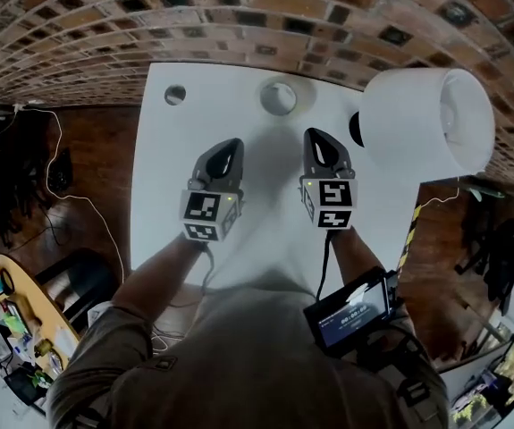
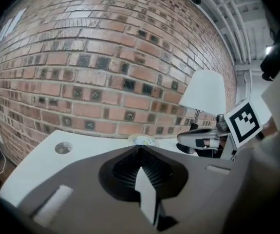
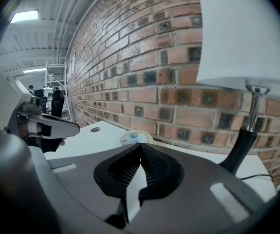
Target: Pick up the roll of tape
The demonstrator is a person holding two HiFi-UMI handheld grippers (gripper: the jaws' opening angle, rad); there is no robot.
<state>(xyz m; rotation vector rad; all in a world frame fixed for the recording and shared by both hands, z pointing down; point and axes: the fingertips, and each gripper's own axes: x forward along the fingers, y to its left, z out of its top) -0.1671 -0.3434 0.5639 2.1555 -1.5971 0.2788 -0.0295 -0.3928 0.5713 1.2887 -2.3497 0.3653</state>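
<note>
The roll of tape (image 1: 279,96) lies flat near the far edge of the white table (image 1: 176,195), close to the brick wall. It shows beyond the jaw tips as a pale ring in the left gripper view (image 2: 142,140) and in the right gripper view (image 3: 136,138). My left gripper (image 1: 235,144) hovers over the table, short of the roll and a little to its left, its jaws shut with nothing between them. My right gripper (image 1: 315,136) is beside it, short of the roll and a little to its right, also shut and empty.
A lamp with a white shade (image 1: 426,123) stands at the table's right, its black stem (image 3: 241,145) close to my right gripper. A round cable hole (image 1: 174,95) sits at the far left of the table. The brick wall (image 1: 239,25) runs behind.
</note>
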